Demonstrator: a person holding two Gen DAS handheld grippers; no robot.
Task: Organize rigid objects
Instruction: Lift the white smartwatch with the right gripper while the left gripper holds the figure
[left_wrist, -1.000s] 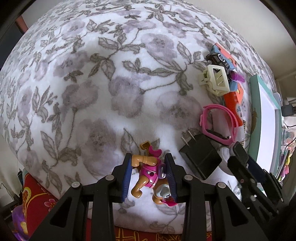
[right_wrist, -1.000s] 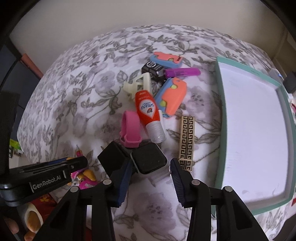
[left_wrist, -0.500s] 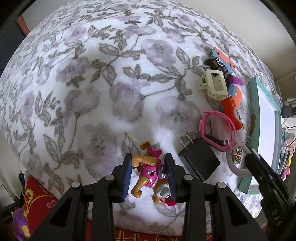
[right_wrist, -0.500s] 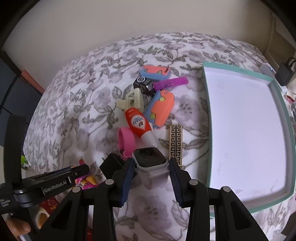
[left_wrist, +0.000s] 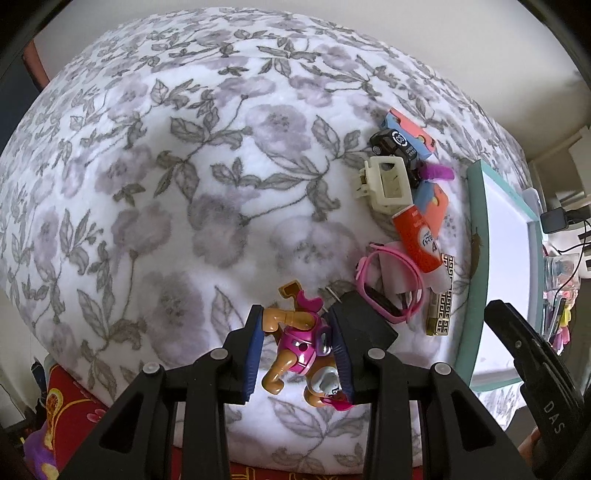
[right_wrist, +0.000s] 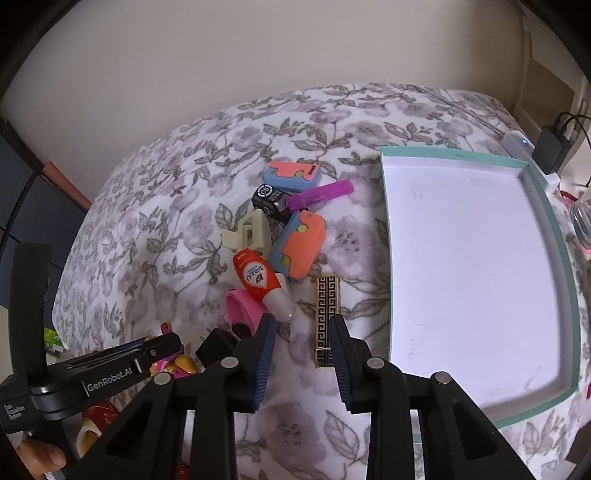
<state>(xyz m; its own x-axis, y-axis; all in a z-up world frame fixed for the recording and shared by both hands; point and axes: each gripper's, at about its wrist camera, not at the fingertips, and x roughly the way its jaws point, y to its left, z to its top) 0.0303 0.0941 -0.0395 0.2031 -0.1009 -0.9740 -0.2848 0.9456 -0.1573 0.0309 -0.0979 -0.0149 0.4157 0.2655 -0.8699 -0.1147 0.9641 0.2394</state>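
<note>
My left gripper (left_wrist: 295, 314) points down over the floral blanket and is shut on a pink and tan toy dog (left_wrist: 299, 343), held a little above the bed. My right gripper (right_wrist: 301, 321) hovers over the blanket beside a gold and black patterned bar (right_wrist: 327, 314). Its jaws are closing, and I see nothing between them. Past its fingers lies a pile: a pink band (right_wrist: 240, 310), an orange bottle (right_wrist: 255, 277), a cream hair claw (right_wrist: 251, 232), a black toy car (right_wrist: 271, 197), a purple lighter (right_wrist: 321, 194) and two orange-blue cases (right_wrist: 299, 247).
A white tray with a teal rim (right_wrist: 384, 221) lies on the bed right of the pile. A black plug adapter (left_wrist: 365, 325) rests next to the toy dog. Beyond the tray, a charger and cables (right_wrist: 552, 144) sit by the wall. The left half of the blanket (left_wrist: 166, 184) is bare.
A grey smartwatch stood between the right fingers half a second ago; now it is gone from them and the gap is narrower. Both grippers have risen slightly. The left still grips the toy dog.
</note>
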